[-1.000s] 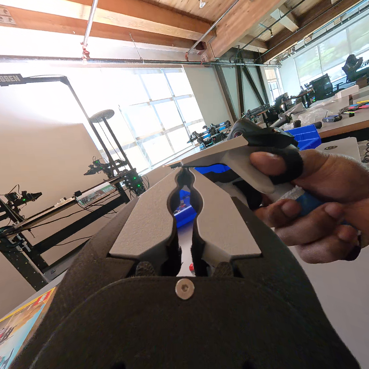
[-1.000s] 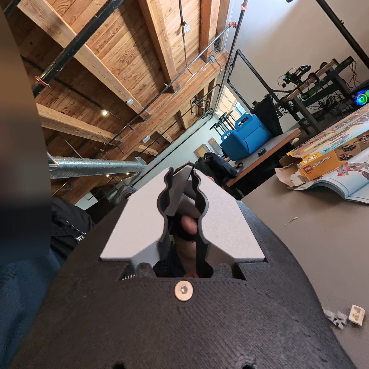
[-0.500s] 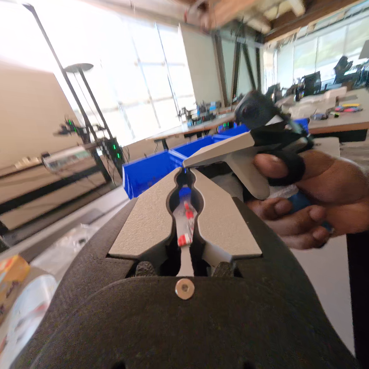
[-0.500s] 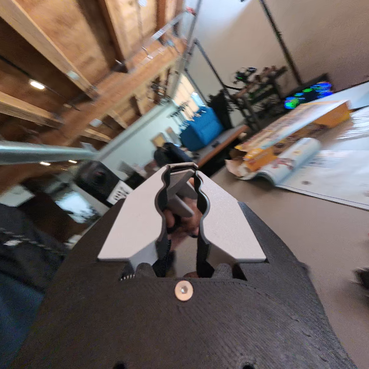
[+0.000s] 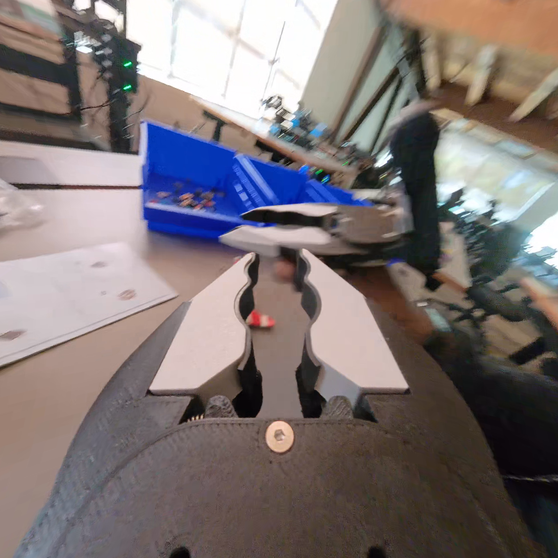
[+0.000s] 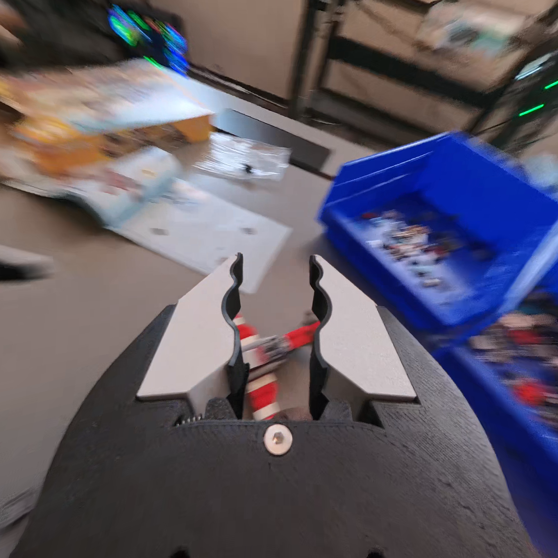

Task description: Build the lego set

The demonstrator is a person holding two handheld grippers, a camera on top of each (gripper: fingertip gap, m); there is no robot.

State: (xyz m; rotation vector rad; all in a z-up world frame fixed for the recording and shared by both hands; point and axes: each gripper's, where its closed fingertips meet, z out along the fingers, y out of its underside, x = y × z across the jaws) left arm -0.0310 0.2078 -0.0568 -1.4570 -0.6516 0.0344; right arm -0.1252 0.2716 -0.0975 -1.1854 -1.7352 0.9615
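Note:
A red and white lego assembly lies on the grey table and shows through the gap between my right gripper's fingers. My right gripper is open and empty above it. In the left wrist view a red and white part of it lies on the table between my left gripper's fingers. My left gripper is open with a narrower gap and holds nothing. The right gripper also shows there, just beyond my left fingertips, with its jaws apart. Both views are blurred by motion.
Blue bins with several loose lego pieces stand at the right, and also show in the left wrist view. An open instruction booklet, the yellow set box and a clear plastic bag lie at the left.
Both grippers have swung down from facing the room and ceiling to facing the table. Both were shut and now stand open. The right one now hangs over the lego assembly.

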